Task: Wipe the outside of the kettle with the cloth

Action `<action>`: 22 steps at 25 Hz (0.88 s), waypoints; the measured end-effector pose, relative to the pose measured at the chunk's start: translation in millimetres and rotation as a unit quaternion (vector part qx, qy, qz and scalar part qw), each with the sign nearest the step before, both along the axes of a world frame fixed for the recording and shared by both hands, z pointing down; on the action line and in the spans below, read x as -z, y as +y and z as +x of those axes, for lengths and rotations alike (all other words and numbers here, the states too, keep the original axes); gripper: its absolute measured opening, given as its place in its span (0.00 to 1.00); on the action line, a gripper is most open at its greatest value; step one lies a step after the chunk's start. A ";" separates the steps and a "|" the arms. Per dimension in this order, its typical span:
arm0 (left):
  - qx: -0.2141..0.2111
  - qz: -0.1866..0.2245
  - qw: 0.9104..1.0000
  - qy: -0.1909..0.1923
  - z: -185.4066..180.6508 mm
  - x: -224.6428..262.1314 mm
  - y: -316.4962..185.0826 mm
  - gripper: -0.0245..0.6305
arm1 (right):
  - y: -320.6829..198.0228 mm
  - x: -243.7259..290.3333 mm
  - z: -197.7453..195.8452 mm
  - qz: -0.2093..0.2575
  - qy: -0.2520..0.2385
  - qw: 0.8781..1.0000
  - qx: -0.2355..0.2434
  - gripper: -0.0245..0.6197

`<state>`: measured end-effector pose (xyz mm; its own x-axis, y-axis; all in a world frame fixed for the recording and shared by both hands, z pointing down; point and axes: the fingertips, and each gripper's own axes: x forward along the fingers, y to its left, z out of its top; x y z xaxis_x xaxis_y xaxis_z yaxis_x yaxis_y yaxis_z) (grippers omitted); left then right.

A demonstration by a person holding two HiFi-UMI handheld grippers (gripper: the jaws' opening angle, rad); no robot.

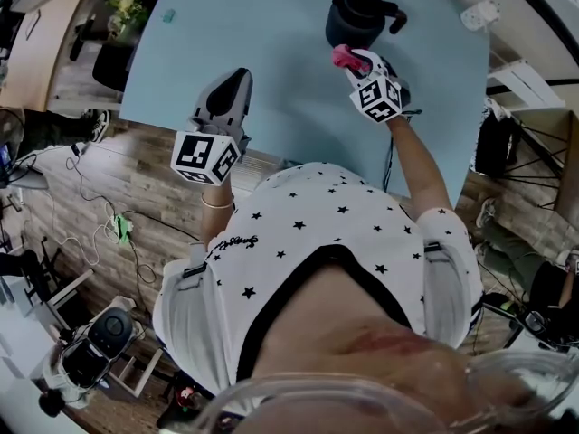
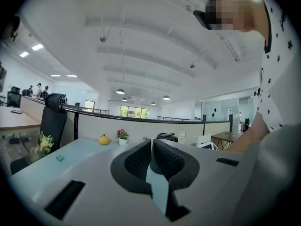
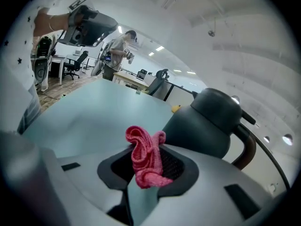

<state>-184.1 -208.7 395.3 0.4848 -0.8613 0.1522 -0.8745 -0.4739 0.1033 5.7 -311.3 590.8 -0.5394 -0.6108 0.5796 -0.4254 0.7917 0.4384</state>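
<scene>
Since I need a wiping pad, right gripper (image 3: 149, 166): jaws clamped on cloth (image 3: 144, 154), bunch jutting ahead; kettle (image 3: 207, 126) just beyond
Left gripper (image 2: 152, 157): jaws together, empty; spare

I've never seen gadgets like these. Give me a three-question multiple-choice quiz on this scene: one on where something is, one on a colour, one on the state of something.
1. Where does the kettle stand?
A. On the floor.
B. On the table, just beyond the right gripper.
C. On a chair.

2. What colour is the cloth?
A. Green.
B. White.
C. Pink.

3. How is the left gripper?
A. Shut, with nothing in it.
B. Shut on the cloth.
C. Clamped on the kettle's handle.

Answers: 1 B, the head view shows it on the blue tabletop past that gripper; 2 C, it shows pink in the right gripper's jaws; 3 A, its own view shows the jaws together and bare.
</scene>
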 end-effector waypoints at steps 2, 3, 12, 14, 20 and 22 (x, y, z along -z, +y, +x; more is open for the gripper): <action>-0.001 -0.001 1.000 0.000 0.0 0.2 -0.1 0.10 | 1.3 -2.0 0.8 -0.003 0.002 1.000 -0.002 0.21; -0.003 -0.001 1.000 0.000 0.9 0.1 -1.0 0.10 | 1.8 -1.6 1.6 -0.003 0.002 1.000 -0.003 0.21; -0.032 0.005 0.999 0.002 18.5 2.4 -8.5 0.10 | 9.8 108.3 8.8 0.069 -0.110 0.991 0.014 0.21; -0.035 0.006 0.999 0.003 21.7 2.9 -9.1 0.10 | 0.2 142.8 20.5 0.102 -0.132 0.986 0.007 0.21; -0.031 0.011 0.999 0.004 24.7 4.9 -7.4 0.10 | -54.1 194.6 65.2 0.162 -0.117 0.979 -0.037 0.21; -0.025 0.012 1.000 0.004 23.0 5.5 -6.9 0.10 | -73.0 194.9 74.9 0.162 -0.112 0.979 -0.052 0.21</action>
